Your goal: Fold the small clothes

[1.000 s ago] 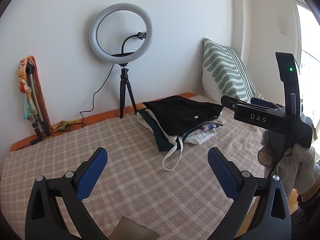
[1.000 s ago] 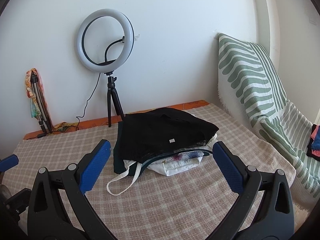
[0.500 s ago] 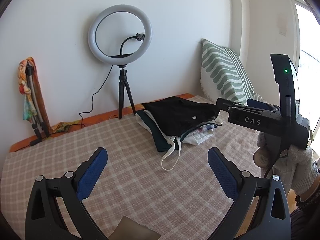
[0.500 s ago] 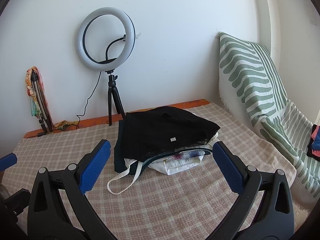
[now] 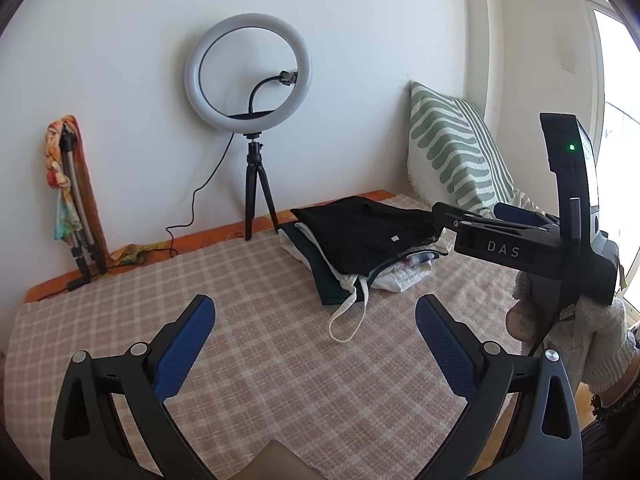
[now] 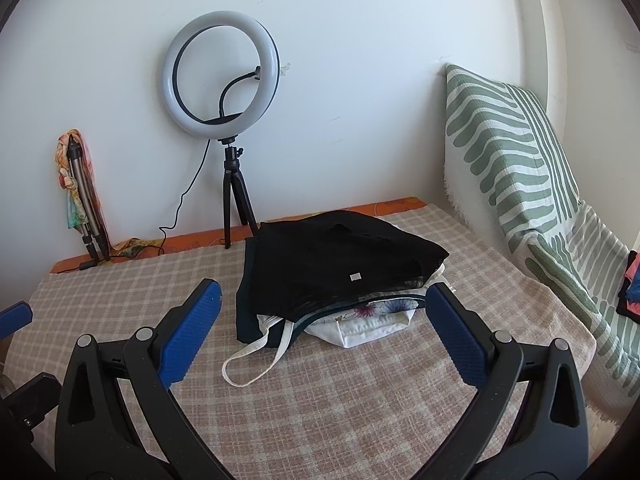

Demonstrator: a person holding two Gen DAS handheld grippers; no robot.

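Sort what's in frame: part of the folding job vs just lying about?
Job:
- pile of clothes, black garment on top
- left gripper, open
- right gripper, open

Lying about:
- ring light on tripod
- striped cushion
- folded tripod with scarf
- checked cloth

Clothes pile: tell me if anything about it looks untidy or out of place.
The clothes pile is askew: its layers are fanned out, not squared, and a white strap loop trails loose from the front onto the checked cover. Nothing looks spilled or damaged.
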